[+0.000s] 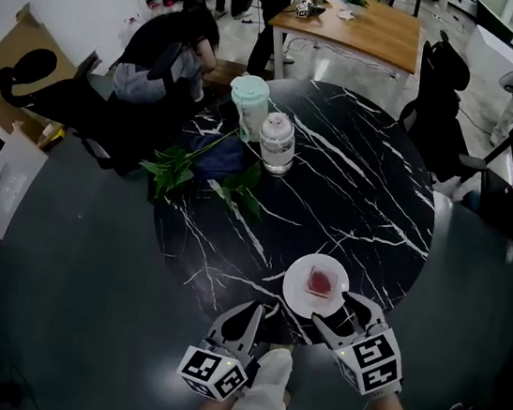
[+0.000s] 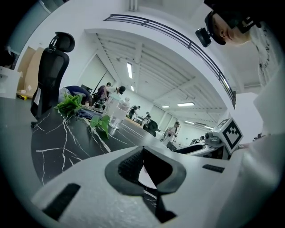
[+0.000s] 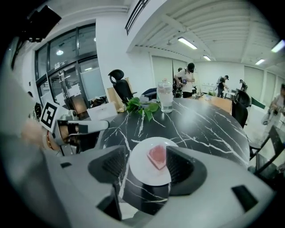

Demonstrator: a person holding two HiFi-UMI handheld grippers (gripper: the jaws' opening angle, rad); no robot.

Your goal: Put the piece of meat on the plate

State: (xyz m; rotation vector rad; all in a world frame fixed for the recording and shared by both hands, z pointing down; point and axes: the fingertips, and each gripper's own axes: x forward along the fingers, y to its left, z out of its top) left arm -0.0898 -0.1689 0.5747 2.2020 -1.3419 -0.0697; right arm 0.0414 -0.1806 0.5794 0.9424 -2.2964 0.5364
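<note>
A pink piece of meat (image 1: 321, 281) lies on the small white plate (image 1: 296, 295) near the front edge of the black marble table (image 1: 370, 206). My right gripper (image 1: 333, 308) hovers just in front of the plate and a little above it, open, nothing between its pads. In the right gripper view the meat (image 3: 157, 156) and plate (image 3: 144, 178) show through the gap of the right gripper (image 3: 144, 162). My left gripper (image 1: 256, 311) is left of the plate at the table edge. Its tips (image 2: 142, 150) meet, with nothing held.
A pale green cup (image 1: 249, 104) and a clear jar (image 1: 277, 142) stand at the table's far side beside leafy stems (image 1: 195, 174) on a dark cloth. Black office chairs (image 1: 437, 102) ring the table. A person (image 1: 169, 54) sits at the back left.
</note>
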